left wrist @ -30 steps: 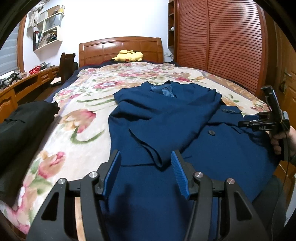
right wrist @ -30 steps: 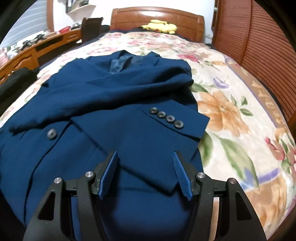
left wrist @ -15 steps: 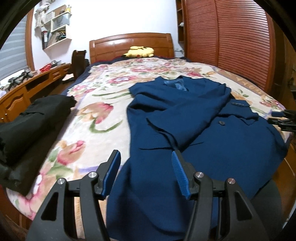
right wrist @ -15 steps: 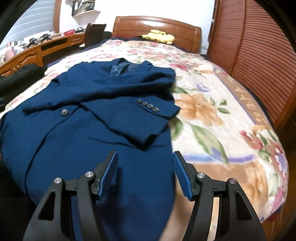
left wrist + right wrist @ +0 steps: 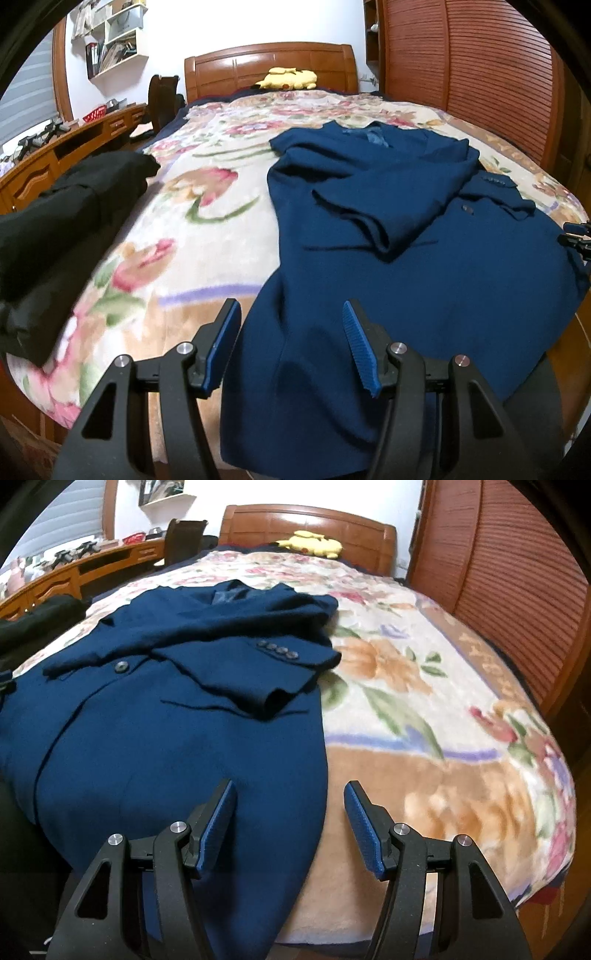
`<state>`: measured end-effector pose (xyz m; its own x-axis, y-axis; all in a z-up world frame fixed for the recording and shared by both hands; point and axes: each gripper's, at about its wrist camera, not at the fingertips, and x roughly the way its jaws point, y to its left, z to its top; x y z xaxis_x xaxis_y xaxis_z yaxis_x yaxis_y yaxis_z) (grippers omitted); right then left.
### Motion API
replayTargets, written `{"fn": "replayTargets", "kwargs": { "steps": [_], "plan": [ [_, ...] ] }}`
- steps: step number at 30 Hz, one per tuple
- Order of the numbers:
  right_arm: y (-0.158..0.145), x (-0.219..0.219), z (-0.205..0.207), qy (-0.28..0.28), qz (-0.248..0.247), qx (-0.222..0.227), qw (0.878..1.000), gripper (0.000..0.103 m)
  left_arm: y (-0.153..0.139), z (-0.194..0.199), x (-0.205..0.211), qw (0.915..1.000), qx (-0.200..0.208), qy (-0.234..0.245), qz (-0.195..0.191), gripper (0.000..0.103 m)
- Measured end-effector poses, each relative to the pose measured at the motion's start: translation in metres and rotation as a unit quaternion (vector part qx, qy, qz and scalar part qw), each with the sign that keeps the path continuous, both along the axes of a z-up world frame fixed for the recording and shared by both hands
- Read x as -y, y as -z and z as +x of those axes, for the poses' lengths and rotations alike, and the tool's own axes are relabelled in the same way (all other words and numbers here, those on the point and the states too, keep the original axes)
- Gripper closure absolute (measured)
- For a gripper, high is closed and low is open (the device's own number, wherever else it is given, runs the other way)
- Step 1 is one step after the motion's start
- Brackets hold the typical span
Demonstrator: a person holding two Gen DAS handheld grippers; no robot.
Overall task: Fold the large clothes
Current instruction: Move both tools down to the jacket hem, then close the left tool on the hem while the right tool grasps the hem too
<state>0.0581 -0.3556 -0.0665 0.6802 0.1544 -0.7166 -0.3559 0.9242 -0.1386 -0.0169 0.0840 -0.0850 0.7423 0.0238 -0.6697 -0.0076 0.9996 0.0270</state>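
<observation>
A dark blue suit jacket (image 5: 424, 258) lies face up on the floral bedspread (image 5: 207, 221), both sleeves folded across its chest, its hem hanging over the foot of the bed. It also shows in the right wrist view (image 5: 166, 720), with several cuff buttons (image 5: 277, 650). My left gripper (image 5: 290, 345) is open and empty, over the jacket's lower left hem. My right gripper (image 5: 290, 825) is open and empty, over the jacket's lower right edge. The right gripper's tip shows at the left wrist view's right edge (image 5: 578, 242).
Black folded clothes (image 5: 55, 221) lie at the bed's left edge. A yellow plush toy (image 5: 288, 78) sits by the wooden headboard (image 5: 269, 66). A wooden desk (image 5: 55, 155) runs along the left, a slatted wooden wardrobe (image 5: 480, 74) along the right.
Both grippers have pulled back toward the foot of the bed and lowered; the jacket now looks farther away and its hem sits between the fingers. Both stayed open.
</observation>
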Motion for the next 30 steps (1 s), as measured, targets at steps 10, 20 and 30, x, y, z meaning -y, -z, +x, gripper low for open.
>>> {"fn": "replayTargets", "kwargs": {
  "steps": [10,20,30],
  "plan": [
    [0.002,0.002,-0.007,-0.008,0.027,-0.018,0.999,0.041,0.008,-0.02,-0.014,0.9995,-0.001,-0.004,-0.032,0.047],
    [0.006,-0.004,-0.013,-0.025,0.031,-0.029,0.999,0.04,0.012,-0.033,-0.014,0.9988,0.004,0.002,-0.049,0.047],
    [0.012,0.0,-0.021,-0.041,0.034,-0.046,0.997,0.043,0.009,-0.042,-0.018,0.9973,0.01,0.02,-0.07,0.076]
  ]
}}
